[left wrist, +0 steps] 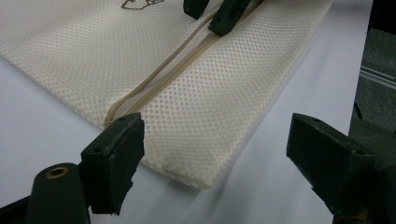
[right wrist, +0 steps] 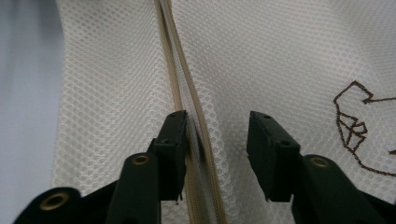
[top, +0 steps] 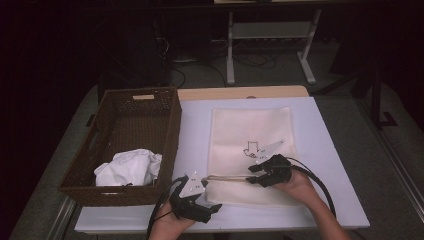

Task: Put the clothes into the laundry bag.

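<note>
A cream mesh bag lies flat on the white table, with a beige zipper running across near its front edge. My right gripper rests over the zipper with its jaws partly apart. One jaw sits at the zipper slit and the other on the mesh, and nothing is pinched between them. My left gripper stands open at the bag's near left corner, with its jaws either side of that corner and apart from it. The right gripper's jaws show farther up the zipper.
A brown wicker basket stands at the table's left and holds a crumpled white cloth. A small brown embroidered figure marks the bag's middle. Bare table lies right of the bag. A white table frame stands on the floor behind.
</note>
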The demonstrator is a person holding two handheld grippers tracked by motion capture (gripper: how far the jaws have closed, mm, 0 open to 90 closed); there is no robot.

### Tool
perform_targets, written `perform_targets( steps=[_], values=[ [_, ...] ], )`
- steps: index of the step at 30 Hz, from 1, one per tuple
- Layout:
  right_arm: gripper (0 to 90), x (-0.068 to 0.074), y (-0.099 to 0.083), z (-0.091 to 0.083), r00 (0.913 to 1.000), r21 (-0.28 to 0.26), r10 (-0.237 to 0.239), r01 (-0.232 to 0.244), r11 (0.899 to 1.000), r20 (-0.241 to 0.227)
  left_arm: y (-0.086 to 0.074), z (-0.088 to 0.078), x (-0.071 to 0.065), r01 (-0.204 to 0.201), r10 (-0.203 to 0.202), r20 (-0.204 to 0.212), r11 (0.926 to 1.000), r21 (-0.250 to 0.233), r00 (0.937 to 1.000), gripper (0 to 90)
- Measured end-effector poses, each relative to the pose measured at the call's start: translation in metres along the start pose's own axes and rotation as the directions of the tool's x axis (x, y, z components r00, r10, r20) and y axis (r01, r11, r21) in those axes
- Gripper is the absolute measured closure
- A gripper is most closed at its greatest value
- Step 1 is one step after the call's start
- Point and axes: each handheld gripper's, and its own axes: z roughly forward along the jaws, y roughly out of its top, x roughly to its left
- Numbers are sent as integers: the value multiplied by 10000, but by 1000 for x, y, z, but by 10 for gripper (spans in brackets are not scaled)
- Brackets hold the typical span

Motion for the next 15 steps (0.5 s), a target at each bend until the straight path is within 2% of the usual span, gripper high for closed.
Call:
perform_targets(
  steps=[2,4,7,10,15],
  values=[
    [617,-1,0,1,10000,21,-6,6,10000,-7,0,1,0,-13,12,37,10000,50,10000,184],
    [695,-3,-1,3,9999,-16,-28,28,10000,-170,1,3,0,15,-16,39,10000,72,10000,185],
    [760,-4,-1,2,9994,5,-38,38,10000,-331,1,5,-1,-25,24,78,9999,126,10000,189],
    [803,-4,-1,0,9995,-83,-91,88,9999,-311,2,5,-1,-19,17,154,9999,142,9999,191],
    [820,-6,-1,-3,9992,-214,27,-35,9998,-389,5,4,-2,1,-3,208,10000,82,9998,199]
  ],
)
